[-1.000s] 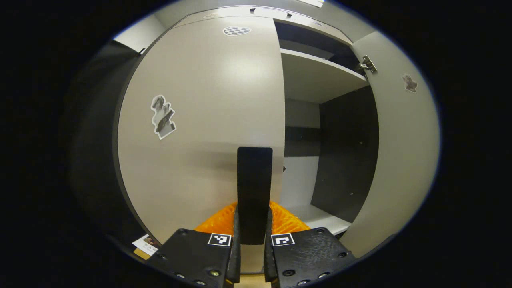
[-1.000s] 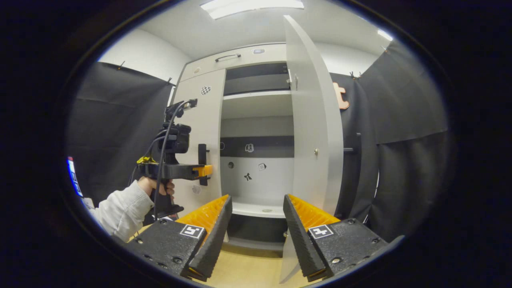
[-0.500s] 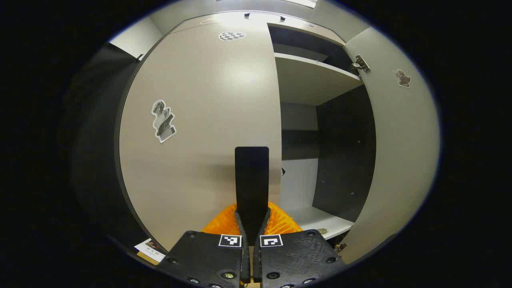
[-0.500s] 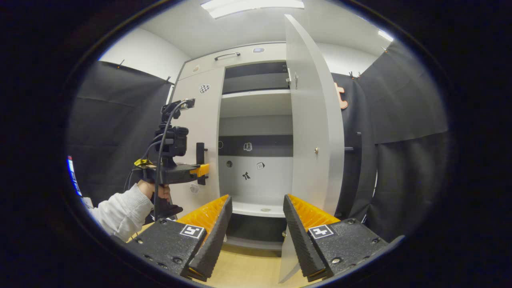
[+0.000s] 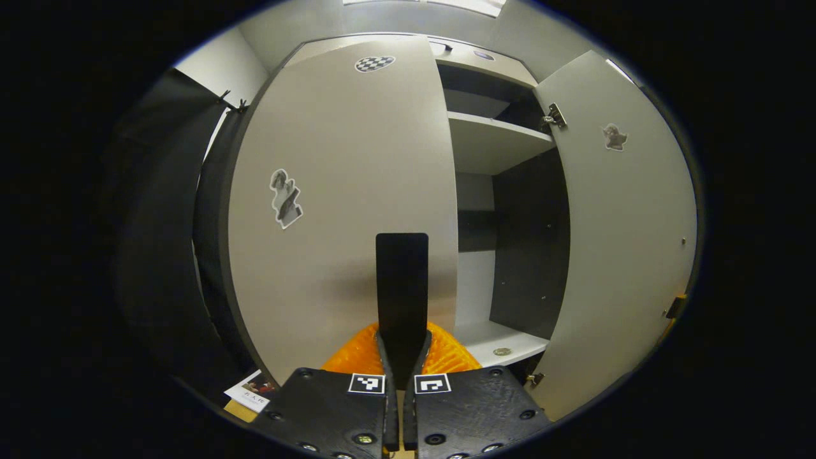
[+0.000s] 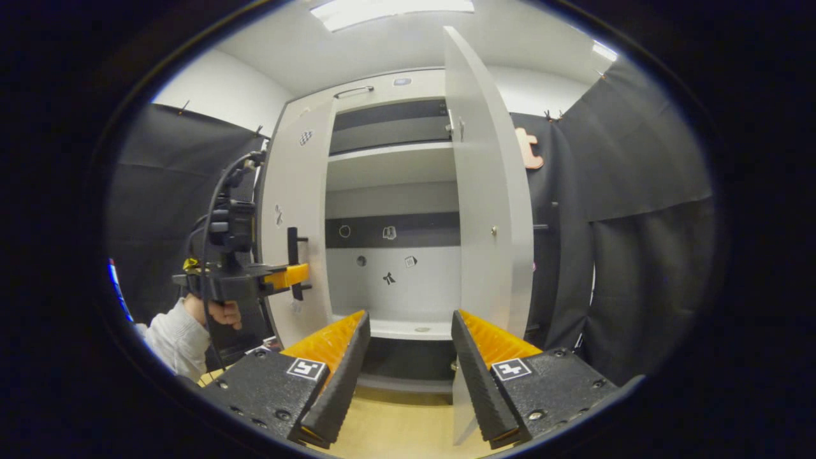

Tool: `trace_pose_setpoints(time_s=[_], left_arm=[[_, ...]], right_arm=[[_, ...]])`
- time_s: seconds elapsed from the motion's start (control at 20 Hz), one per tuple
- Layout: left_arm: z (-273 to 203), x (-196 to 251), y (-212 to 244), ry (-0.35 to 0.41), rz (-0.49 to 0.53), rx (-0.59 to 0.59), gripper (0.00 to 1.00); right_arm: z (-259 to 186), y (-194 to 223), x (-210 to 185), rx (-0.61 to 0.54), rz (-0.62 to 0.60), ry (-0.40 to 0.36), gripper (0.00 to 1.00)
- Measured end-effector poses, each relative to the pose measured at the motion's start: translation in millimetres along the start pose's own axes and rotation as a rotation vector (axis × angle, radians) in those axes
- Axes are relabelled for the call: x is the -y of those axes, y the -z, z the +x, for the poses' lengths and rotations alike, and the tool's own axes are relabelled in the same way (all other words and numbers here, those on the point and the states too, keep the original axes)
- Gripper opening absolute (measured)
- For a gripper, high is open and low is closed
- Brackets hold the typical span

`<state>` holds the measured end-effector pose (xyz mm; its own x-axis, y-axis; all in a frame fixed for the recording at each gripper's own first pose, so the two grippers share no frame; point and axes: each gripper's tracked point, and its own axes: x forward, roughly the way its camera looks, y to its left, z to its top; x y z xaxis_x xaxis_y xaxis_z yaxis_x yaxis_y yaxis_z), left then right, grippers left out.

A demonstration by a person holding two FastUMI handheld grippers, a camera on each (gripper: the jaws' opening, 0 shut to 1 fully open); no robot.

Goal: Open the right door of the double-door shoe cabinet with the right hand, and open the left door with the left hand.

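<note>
Since the earlier frames, we see the left claw [image 5: 401, 357] has drawn the left door outward: its free edge now stands off the cabinet front, and a dark gap shows along its hinge side in the left gripper view.

**Claw state.** The left claw is clenched on the flat black vertical pull handle [image 5: 401, 280] of the pale grey laminate left door [image 5: 344, 191], both fingers pressing its lower end. In the right gripper view the same claw [image 6: 294, 275] and the hand [image 6: 217, 311] holding it are seen beside that door [image 6: 296, 210]. The right claw [image 6: 408, 357] is released, its fingers spread and holding nothing, well apart from the cabinet.

**Position of the task's thing.** The tall pale grey double-door shoe cabinet [image 6: 389, 166] stands against the booth wall. Its pale grey right door [image 6: 484, 210] is swung wide. The left door is partly open.

**Handling.** We judge the door to be a stiff, flat board, moderately heavy, turning freely on metal hinges [image 5: 553, 117]. The laminate face looks smooth and offers no purchase; take hold at the handle only. The handle sits near the free edge, so leverage is good. We advise following the hinge arc; a straight pull may twist the handle out of the fingers.

**Progress.** Right door done; left door not yet fully open.
</note>
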<state>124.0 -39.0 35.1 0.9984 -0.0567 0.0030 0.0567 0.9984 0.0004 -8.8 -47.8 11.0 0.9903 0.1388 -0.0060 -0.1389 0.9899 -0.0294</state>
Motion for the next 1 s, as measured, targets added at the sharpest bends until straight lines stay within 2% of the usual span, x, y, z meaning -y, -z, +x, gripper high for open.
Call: trace_pose_setpoints(time_s=[0.15,0.35,1.0], left_arm=[[-20,-7,-3,-0.013,0.030,-0.009,0.02],[-39,-16,-2,-0.024,0.018,-0.014,0.03],[-79,-69,0,-0.147,0.035,0.025,0.02]], right_arm=[[-3,3,-5,-0.009,0.003,-0.002,0.80],[-3,4,-11,-0.006,0.005,-0.009,0.80],[13,9,-34,-0.012,0.023,-0.053,0.80]])
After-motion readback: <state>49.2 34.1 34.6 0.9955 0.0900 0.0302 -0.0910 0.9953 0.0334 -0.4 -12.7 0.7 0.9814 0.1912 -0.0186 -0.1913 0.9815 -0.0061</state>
